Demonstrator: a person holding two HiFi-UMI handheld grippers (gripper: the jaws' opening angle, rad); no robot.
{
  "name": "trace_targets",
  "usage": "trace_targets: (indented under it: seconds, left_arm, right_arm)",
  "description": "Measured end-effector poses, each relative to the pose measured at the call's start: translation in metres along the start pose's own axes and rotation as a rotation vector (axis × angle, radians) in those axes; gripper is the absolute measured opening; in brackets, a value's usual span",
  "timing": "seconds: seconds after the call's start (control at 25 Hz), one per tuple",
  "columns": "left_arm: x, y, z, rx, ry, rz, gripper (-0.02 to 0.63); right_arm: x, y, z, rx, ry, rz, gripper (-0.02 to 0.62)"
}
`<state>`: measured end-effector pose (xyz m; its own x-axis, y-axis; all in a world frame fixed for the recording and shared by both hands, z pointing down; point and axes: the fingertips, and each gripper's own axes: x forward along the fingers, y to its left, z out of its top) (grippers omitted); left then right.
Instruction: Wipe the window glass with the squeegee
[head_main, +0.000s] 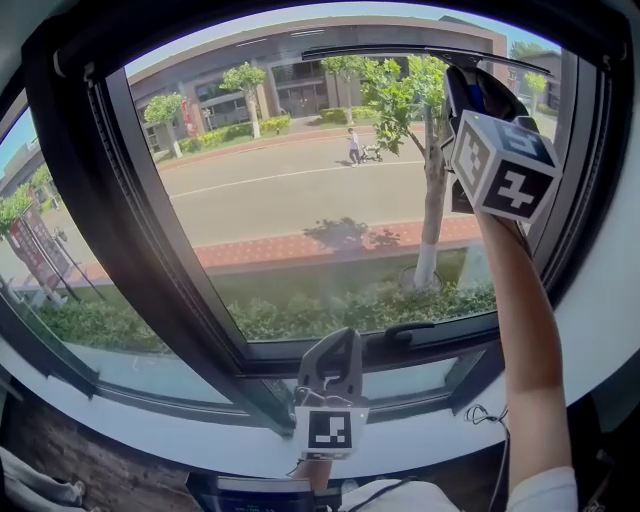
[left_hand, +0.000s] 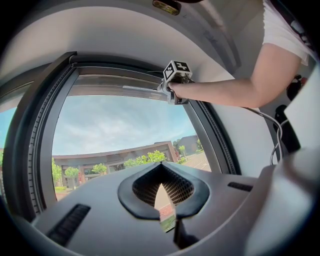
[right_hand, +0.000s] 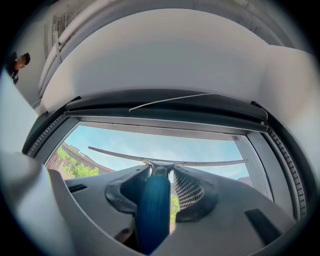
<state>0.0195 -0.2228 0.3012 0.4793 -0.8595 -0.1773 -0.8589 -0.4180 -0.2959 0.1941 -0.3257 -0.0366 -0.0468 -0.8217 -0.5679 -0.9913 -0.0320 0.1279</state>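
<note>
Jaws of our right gripper (right_hand: 161, 186) are clamped on the blue handle of the squeegee (right_hand: 152, 210), which runs up between the two pads to a thin, long blade lying roughly level. From the head view that gripper (head_main: 472, 88) is raised on an outstretched forearm (head_main: 525, 330) to the upper right of the window glass (head_main: 330, 220). The squeegee (head_main: 400, 50) has its blade just under the top of the dark window frame (head_main: 130, 200). Whether the blade edge presses on the pane we cannot tell. Our left gripper (left_hand: 162, 194) has its jaws drawn nearly together, with only a narrow slit between the tips and nothing in it. In the head view it (head_main: 335, 352) sits low at the middle, near the bottom rail of the frame and above the white sill (head_main: 200, 430). It is well apart from the squeegee. A dark window handle (head_main: 410, 330) lies along the bottom rail, just to the right of the left gripper. Through the glass we see a road, a red brick pavement, a hedge and a slim tree (head_main: 432, 180) at the right side of the pane. A thin cable (head_main: 482, 415) hangs near the sill on the right.
</note>
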Motion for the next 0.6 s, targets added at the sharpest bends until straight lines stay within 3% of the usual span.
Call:
trace_targets:
  seconds: [0.6]
  left_arm:
    - [-0.003,-0.009,0.001,0.014,0.008,-0.017,0.002]
  right_arm:
    - [-0.025,0.005,-0.038,-0.004,0.034,0.037,0.146]
